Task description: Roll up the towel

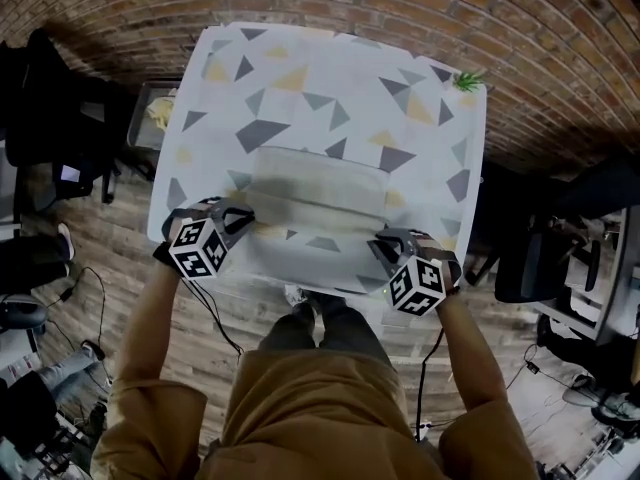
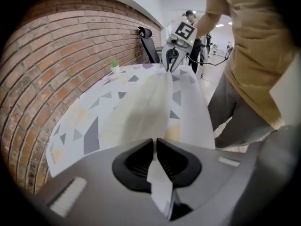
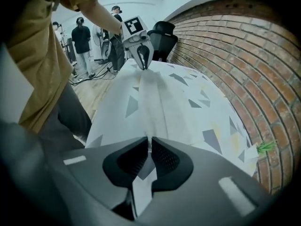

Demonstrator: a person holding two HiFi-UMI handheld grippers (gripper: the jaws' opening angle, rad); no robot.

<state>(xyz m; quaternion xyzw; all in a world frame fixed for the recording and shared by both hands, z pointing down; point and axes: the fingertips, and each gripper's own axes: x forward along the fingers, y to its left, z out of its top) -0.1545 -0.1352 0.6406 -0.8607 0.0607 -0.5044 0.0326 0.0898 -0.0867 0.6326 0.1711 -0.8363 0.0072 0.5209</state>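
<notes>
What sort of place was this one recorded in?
Probably an office or lab workspace: a brick wall, an office chair beside the table with its triangle-patterned cloth, and cables trailing over the wooden floor.

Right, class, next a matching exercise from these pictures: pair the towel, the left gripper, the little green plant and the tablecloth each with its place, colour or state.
Things:
1. towel
2. left gripper
3. green plant
4. tablecloth

Descriptions:
a. white with grey and yellow triangles
b. at the far right corner of the tablecloth
c. plain and pale, lying towards the near edge
d. shut on the towel's near left corner

Pairs: 1-c; 2-d; 3-b; 4-a
</notes>
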